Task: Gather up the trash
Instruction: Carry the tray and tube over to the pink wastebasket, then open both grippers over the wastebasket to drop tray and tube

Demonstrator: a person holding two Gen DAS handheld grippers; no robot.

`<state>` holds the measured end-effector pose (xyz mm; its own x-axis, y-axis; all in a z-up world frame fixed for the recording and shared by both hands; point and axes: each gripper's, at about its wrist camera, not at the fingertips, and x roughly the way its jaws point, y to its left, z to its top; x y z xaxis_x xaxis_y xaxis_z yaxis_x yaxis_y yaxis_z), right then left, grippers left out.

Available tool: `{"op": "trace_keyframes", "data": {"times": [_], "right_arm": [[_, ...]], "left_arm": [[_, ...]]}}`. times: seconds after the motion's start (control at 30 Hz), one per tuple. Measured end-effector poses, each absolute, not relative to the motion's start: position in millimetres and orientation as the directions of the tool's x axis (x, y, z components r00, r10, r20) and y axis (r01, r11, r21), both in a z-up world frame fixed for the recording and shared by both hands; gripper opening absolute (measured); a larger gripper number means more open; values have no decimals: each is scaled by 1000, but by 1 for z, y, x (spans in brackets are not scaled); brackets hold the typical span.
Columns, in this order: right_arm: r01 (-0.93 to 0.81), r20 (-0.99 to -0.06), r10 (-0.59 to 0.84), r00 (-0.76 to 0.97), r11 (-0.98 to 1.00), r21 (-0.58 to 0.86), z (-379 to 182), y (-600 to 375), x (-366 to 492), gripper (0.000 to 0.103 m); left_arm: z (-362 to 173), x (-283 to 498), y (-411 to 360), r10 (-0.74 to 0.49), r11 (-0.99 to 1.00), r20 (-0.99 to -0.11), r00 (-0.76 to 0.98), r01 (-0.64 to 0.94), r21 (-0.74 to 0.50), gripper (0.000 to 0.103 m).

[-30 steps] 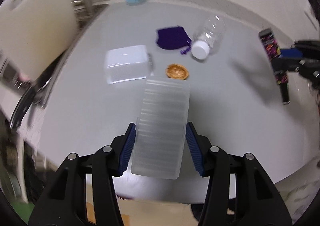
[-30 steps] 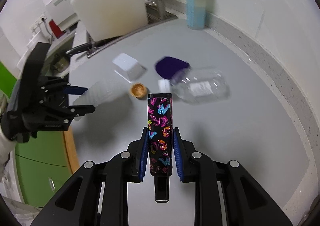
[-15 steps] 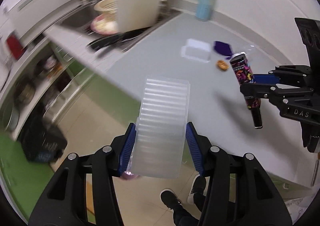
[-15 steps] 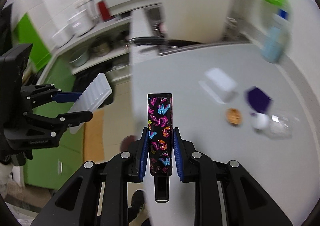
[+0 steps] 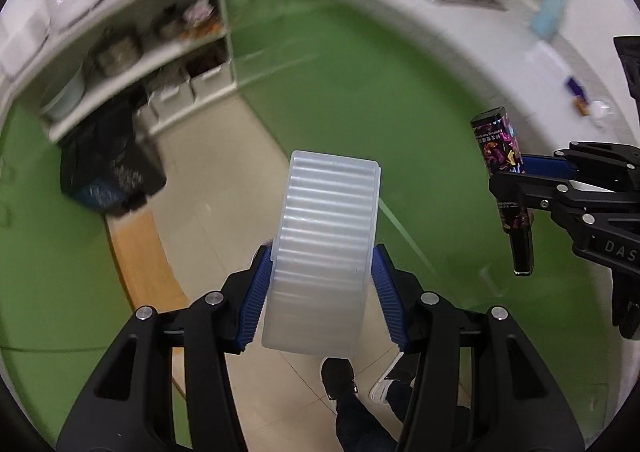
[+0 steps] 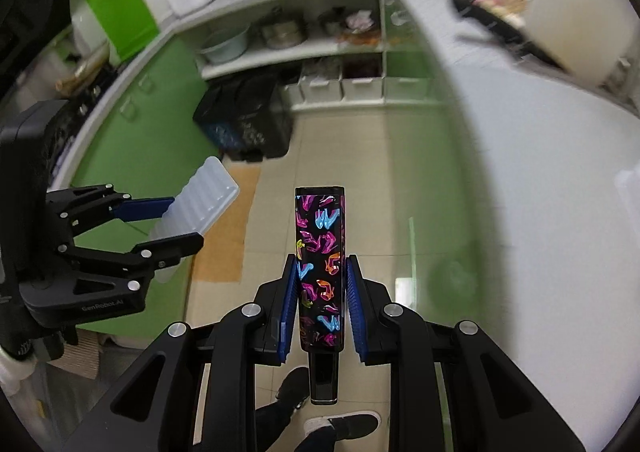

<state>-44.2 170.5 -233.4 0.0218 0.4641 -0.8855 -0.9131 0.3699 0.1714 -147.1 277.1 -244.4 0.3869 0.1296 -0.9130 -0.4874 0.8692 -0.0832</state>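
Left wrist view first: my left gripper [image 5: 322, 284] is clamped on a ribbed translucent plastic tray [image 5: 324, 252], pads pressing both long sides, and it's hanging out over the tiled floor [image 5: 224, 211] rather than the counter [image 5: 560, 99]. Off to the right my right gripper [image 5: 516, 179] has the black box with colourful shoe prints [image 5: 505, 171], also in the air. Way back on the counter there's leftover stuff, too blurry to name. Down by the shelves sits a dark bin with a black bag [image 5: 108, 167], which I'm guessing is where all this goes. Right wrist view: right gripper [image 6: 322, 308] is closed tight on that printed box [image 6: 321, 268], held upright, with the bin [image 6: 246, 119] straight ahead past it on the floor. My left gripper [image 6: 176, 223] shows at the left edge with the tray [image 6: 200, 207] sticking out at a tilt. So I'd say I'm mid-carry, both hands loaded. Next move needs both pieces right over the bin's opening before letting go, else they land on the tiles.
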Motion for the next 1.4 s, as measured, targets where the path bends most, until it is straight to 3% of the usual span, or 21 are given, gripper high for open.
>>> {"op": "trace_keyframes", "data": {"times": [0.43, 0.67, 0.7, 0.8, 1.4], "right_arm": [[-922, -927, 374, -10, 355, 153, -453, 224, -54, 23], [-914, -945, 326, -22, 377, 151, -525, 222, -47, 23], [-913, -946, 323, -22, 380, 151, -530, 224, -46, 23], [-910, -950, 311, -25, 387, 151, -543, 227, -45, 23], [-936, -948, 293, -123, 282, 209, -600, 301, -73, 23]], "left_arm": [[-520, -150, 339, 51, 814, -949, 312, -564, -142, 51], [-608, -142, 349, 16, 807, -956, 292, -569, -161, 52], [-615, -141, 351, 15, 807, -955, 295, -568, -163, 53], [-626, -137, 353, 23, 804, -952, 305, -572, -164, 98], [-583, -201, 397, 116, 689, -955, 274, -715, -121, 100]]}}
